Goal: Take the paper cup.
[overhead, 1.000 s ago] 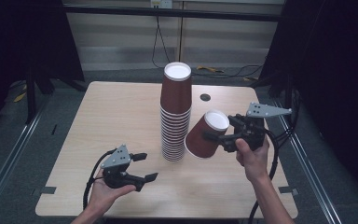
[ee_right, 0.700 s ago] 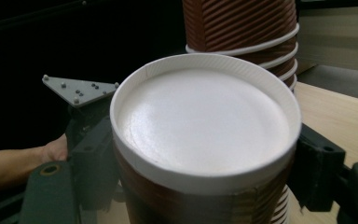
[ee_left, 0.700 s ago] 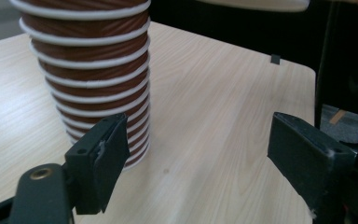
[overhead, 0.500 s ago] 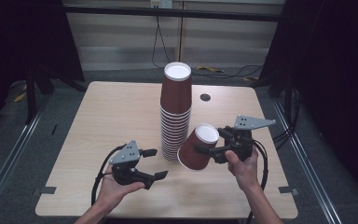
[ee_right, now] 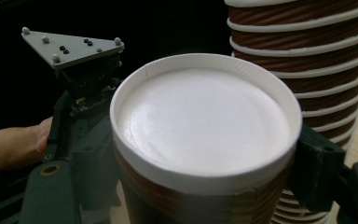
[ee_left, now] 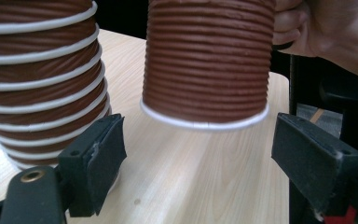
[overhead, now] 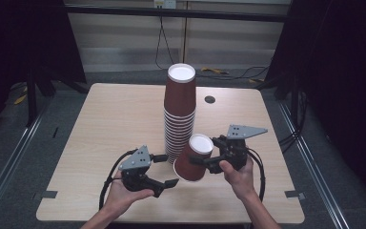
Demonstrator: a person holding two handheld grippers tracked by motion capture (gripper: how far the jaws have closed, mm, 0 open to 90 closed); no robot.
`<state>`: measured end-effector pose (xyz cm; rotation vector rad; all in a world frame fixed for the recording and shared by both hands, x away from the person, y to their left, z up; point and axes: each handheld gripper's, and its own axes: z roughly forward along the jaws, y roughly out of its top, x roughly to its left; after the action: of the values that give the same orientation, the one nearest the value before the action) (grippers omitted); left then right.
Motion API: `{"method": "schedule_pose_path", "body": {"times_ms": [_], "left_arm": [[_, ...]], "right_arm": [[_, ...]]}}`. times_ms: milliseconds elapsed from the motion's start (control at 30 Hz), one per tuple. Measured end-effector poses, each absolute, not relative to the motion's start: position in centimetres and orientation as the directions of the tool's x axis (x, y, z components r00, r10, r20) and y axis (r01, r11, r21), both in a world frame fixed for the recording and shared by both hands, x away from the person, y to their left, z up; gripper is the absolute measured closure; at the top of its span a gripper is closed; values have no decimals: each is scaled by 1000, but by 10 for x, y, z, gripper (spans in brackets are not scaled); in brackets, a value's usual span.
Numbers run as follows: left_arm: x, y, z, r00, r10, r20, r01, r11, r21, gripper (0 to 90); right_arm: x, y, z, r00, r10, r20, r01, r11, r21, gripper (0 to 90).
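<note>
A tall stack of upside-down brown ribbed paper cups stands mid-table, and its side shows in both gripper views. My right gripper is shut on a single brown cup, tilted with its white base up, just off the table beside the stack. My left gripper is open. Its jaws have just been opening, with nothing between the pads. The held cup hangs just ahead of them, untouched.
The light wooden table has a small dark hole at the back, behind the stack. The person's hands come in over the front edge. Dark floor and cables lie beyond the table's far side.
The right hand has brought the cup down and to the left, close to the table in front of the stack. The left gripper has shifted right towards it and spread its jaws.
</note>
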<state>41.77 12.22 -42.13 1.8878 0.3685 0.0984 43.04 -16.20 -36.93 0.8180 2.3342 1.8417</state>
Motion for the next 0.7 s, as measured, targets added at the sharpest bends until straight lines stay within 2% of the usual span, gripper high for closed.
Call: {"method": "schedule_pose_path", "body": {"times_ms": [467,700], "left_arm": [[419,112,-425,955,267,-129,208,-293,933,154],[422,105,-428,953,265,-144,221,-291,931,96]], "right_arm": [[429,-146,-381,-870,395,295,379,153,912,230],[428,-140,-382,-873,388,294,376,153,914,231]]}}
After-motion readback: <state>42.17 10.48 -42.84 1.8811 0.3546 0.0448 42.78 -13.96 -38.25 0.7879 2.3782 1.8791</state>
